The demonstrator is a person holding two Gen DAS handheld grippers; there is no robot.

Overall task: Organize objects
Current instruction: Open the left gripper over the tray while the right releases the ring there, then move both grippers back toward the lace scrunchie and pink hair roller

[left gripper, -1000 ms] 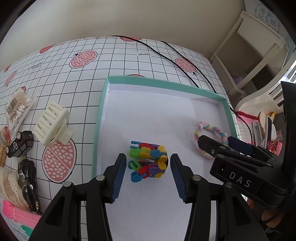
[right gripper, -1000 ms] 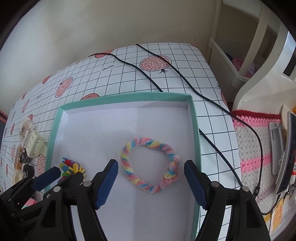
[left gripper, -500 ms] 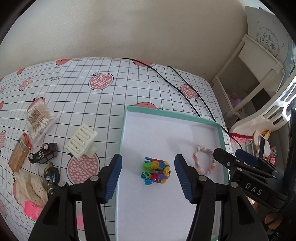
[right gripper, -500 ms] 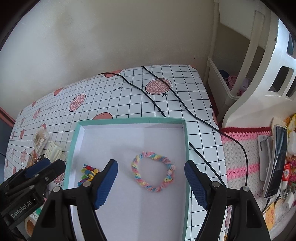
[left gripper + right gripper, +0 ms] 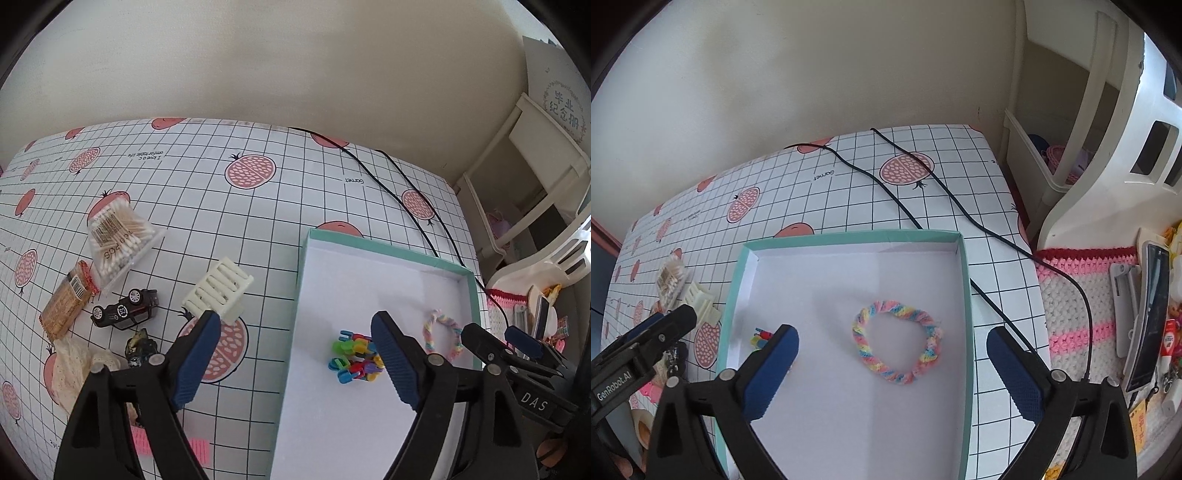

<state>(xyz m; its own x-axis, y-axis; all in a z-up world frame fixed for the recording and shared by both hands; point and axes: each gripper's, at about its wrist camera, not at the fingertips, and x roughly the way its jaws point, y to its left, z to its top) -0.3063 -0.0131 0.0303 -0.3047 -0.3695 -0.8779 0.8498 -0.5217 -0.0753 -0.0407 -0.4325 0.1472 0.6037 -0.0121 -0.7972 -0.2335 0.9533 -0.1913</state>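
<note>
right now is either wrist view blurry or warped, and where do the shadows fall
Left wrist view: sharp, but the fisheye bends the tablecloth grid and darkens the corners; a soft shadow lies inside the teal box by its right wall. Right wrist view: same bending, the box rim bows; faint shadows cross the white floor near the braided loop. No glare in either.

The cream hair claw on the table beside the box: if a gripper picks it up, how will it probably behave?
The cream hair claw looks like hard slotted plastic, so probably stiff and light. It lies tilted on its jaw side on the tablecloth, so a push may tip or slide it. Its smooth, angled faces could slip between pads.
</note>
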